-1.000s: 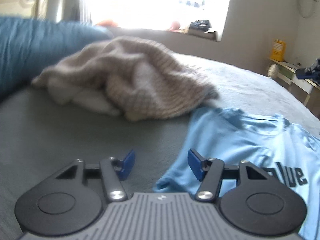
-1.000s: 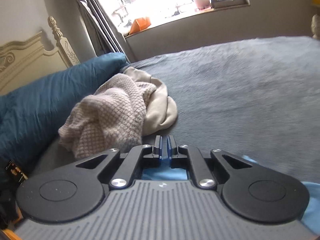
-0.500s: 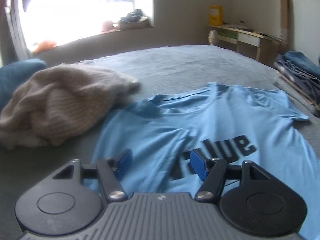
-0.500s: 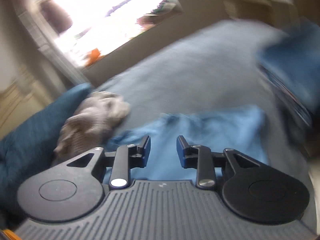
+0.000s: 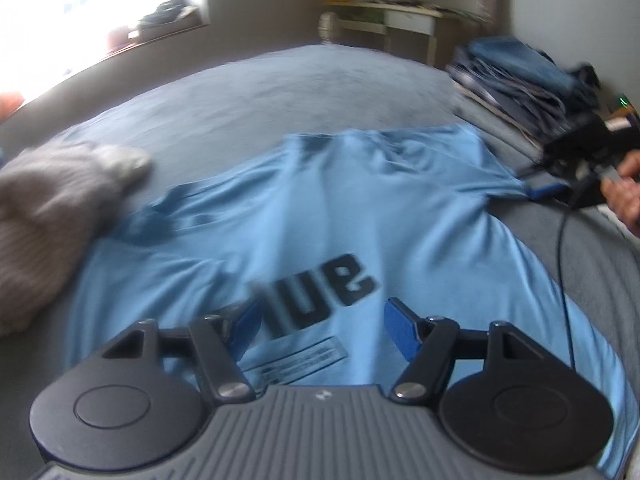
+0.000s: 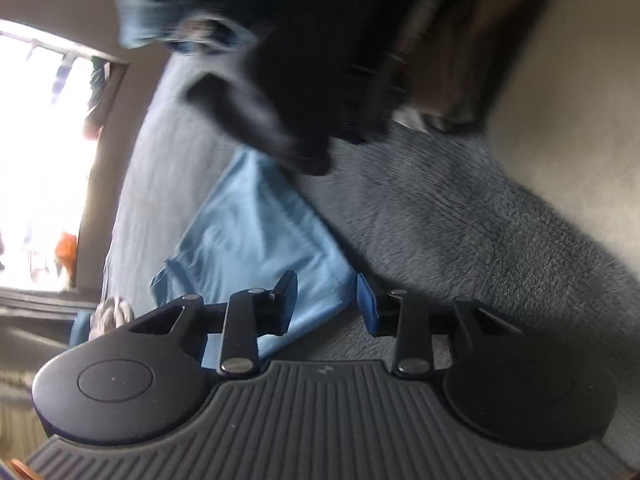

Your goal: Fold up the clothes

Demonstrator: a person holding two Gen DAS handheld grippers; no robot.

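A light blue T-shirt [image 5: 320, 216] with black lettering lies spread face up on the grey bed [image 5: 248, 96]. My left gripper [image 5: 324, 328] hovers open over its lower chest, nothing between its blue pads. My right gripper [image 6: 326, 300] is rolled sideways and open at the shirt's right sleeve edge [image 6: 256, 248]. One finger is over the blue cloth, the other over the grey blanket [image 6: 460, 220]. In the left wrist view that gripper [image 5: 560, 184] and a hand [image 5: 624, 196] show at the sleeve tip.
A beige knit sweater [image 5: 48, 216] is heaped at the shirt's left shoulder. A stack of folded dark and blue clothes [image 5: 520, 76] sits at the bed's far right, blurred dark in the right wrist view [image 6: 312, 60]. A pale desk [image 5: 384, 16] stands by the wall.
My left gripper swung right, from the sweater to over the shirt's lettering. My right gripper, shut on blue cloth a second ago, opened, rolled sideways and moved to the sleeve edge.
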